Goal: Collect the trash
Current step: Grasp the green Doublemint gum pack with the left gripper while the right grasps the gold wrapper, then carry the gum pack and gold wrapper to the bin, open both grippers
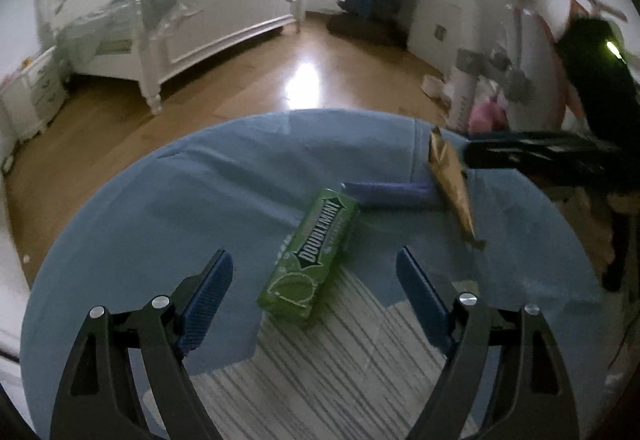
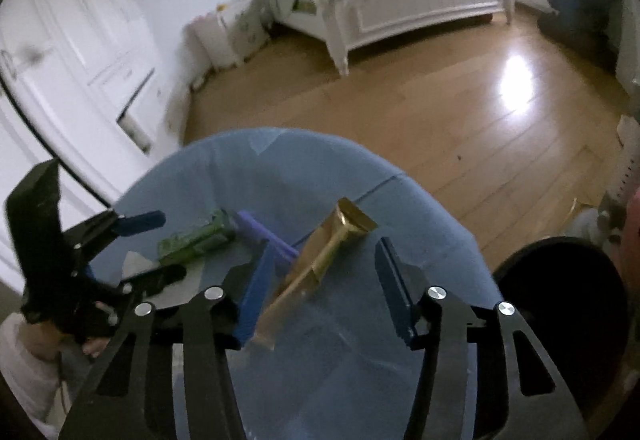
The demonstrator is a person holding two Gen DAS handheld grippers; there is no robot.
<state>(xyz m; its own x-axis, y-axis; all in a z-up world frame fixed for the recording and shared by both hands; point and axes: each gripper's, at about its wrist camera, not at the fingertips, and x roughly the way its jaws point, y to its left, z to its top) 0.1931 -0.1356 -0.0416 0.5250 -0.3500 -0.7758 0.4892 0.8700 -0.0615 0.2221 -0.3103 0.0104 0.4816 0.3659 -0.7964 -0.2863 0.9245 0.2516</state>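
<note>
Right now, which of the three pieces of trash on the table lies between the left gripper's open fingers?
The green Doublemint gum pack; the purple wrapper and gold wrapper lie farther off, toward the right gripper.

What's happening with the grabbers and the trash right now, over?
Left gripper open, straddling green gum pack. Right gripper open around gold wrapper, not clamped. Purple wrapper lies between them. Nothing blocking.
</note>
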